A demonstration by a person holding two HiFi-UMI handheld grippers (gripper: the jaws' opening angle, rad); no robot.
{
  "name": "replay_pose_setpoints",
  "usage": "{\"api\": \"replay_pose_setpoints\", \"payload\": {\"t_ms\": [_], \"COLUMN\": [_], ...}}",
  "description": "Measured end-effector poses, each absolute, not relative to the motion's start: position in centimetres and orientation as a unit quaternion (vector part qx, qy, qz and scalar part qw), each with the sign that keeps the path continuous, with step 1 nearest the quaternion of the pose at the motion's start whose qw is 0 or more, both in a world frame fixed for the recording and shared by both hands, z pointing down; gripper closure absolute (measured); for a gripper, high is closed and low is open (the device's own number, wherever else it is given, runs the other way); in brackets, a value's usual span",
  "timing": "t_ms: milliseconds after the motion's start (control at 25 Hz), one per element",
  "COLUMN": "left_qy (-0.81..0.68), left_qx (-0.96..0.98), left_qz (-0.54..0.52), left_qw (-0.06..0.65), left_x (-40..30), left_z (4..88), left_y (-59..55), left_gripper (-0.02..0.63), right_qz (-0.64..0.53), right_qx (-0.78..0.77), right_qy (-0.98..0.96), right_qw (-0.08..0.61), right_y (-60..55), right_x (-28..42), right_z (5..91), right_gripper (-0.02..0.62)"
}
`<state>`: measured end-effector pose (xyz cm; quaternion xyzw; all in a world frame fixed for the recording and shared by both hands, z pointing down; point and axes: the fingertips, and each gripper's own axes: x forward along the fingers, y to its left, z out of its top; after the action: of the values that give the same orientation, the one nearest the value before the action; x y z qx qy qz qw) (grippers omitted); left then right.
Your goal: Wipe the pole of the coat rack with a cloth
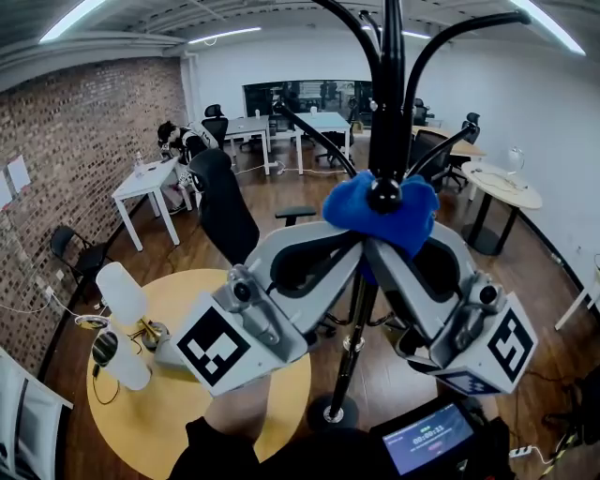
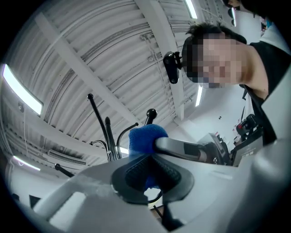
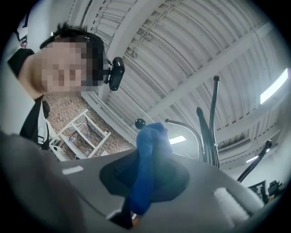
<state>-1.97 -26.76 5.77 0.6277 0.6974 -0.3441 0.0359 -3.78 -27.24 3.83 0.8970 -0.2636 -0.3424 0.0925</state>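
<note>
Left tongs (image 1: 349,251) and right tongs (image 1: 386,258) both pinch the blue cloth (image 1: 380,214), bunched against the coat rack pole (image 1: 355,319) at 12 o'clock under the hooks (image 1: 450,33); judged early, lower pole left to wipe

Open-plan office, here we are.
White desks (image 1: 145,180) and black swivel chairs (image 1: 225,211) along a brick wall (image 1: 84,122), strip lights (image 1: 70,19) overhead.

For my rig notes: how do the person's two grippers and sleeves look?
Both the left gripper and right gripper are light grey shells with dark ribbed pads. Each carries a cube with black-and-white square markers. The visible sleeve is black.
</note>
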Motion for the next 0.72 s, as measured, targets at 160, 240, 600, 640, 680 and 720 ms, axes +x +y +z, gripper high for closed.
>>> {"api": "replay_pose_setpoints", "payload": {"t_ms": [160, 240, 600, 640, 680, 720], "left_qy": [0.689, 0.683, 0.671, 0.673, 0.678, 0.685], "left_qx": [0.634, 0.641, 0.706, 0.709, 0.708, 0.705], "left_qz": [-0.352, -0.350, -0.226, -0.209, -0.195, -0.186], "left_qw": [0.017, 0.010, -0.020, -0.023, -0.019, -0.008], "left_x": [-2.2, -1.6, 5.2, 5.9, 6.4, 6.8], "left_z": [5.2, 5.6, 16.1, 17.8, 19.3, 20.8], "left_y": [-27.3, -26.7, -20.0, -19.2, -18.7, -18.4], "left_gripper": [0.603, 0.603, 0.603, 0.604, 0.604, 0.604], "right_qz": [-0.350, -0.343, -0.206, -0.190, -0.178, -0.169], "right_qx": [0.890, 0.897, 0.966, 0.970, 0.973, 0.975], "right_qy": [-0.273, -0.262, -0.155, -0.147, -0.144, -0.143], "right_qw": [0.100, 0.099, 0.030, 0.021, 0.013, 0.007], "right_y": [-27.8, -27.2, -20.4, -19.7, -19.2, -18.9], "right_x": [-4.2, -3.5, 4.2, 5.1, 5.6, 6.0], "right_z": [3.1, 3.5, 13.3, 14.9, 16.4, 17.7], "right_gripper": [0.543, 0.545, 0.545, 0.543, 0.545, 0.545]}}
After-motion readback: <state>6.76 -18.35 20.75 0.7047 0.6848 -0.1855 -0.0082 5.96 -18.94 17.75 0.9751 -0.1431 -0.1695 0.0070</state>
